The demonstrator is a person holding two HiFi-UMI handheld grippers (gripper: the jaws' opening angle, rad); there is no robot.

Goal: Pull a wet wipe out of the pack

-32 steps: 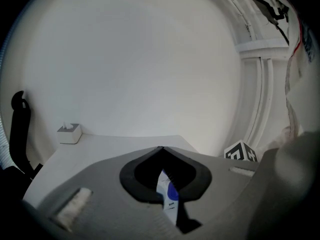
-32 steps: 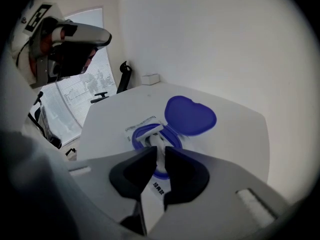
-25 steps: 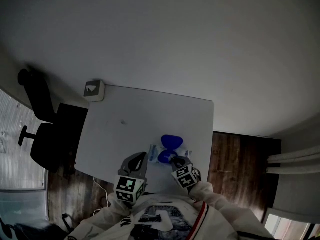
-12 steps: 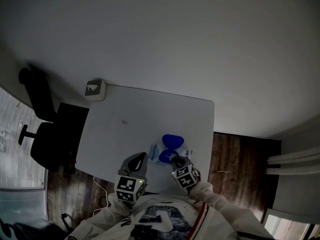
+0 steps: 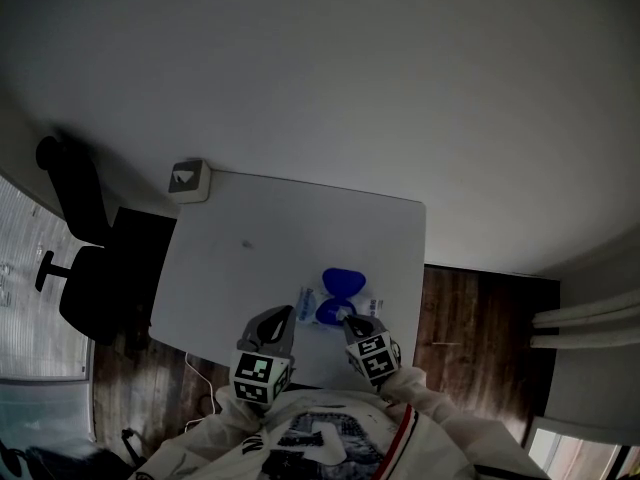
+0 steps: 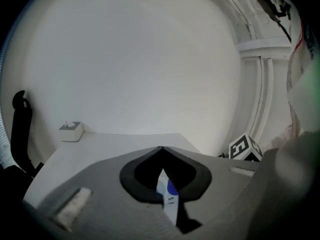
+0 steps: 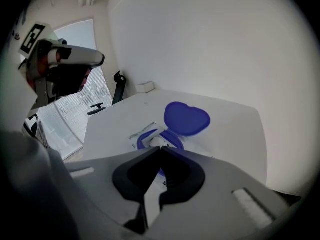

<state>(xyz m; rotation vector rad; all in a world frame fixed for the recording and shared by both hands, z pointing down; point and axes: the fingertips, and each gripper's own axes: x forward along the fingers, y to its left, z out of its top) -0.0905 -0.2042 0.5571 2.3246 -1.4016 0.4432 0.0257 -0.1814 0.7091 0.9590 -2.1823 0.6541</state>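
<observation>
Table (image 5: 250, 258) bears the wipe pack (image 7: 134, 133), its blue lid (image 7: 186, 118) flipped open behind it. Left gripper (image 6: 161, 149) clamps the pack's left edge; right gripper (image 7: 160, 148), jaws pinched shut, sits at the wipe tuft (image 7: 151, 142) in the pack's opening. Best lift slowly with the pack pinned, checking the tuft is truly caught.
</observation>
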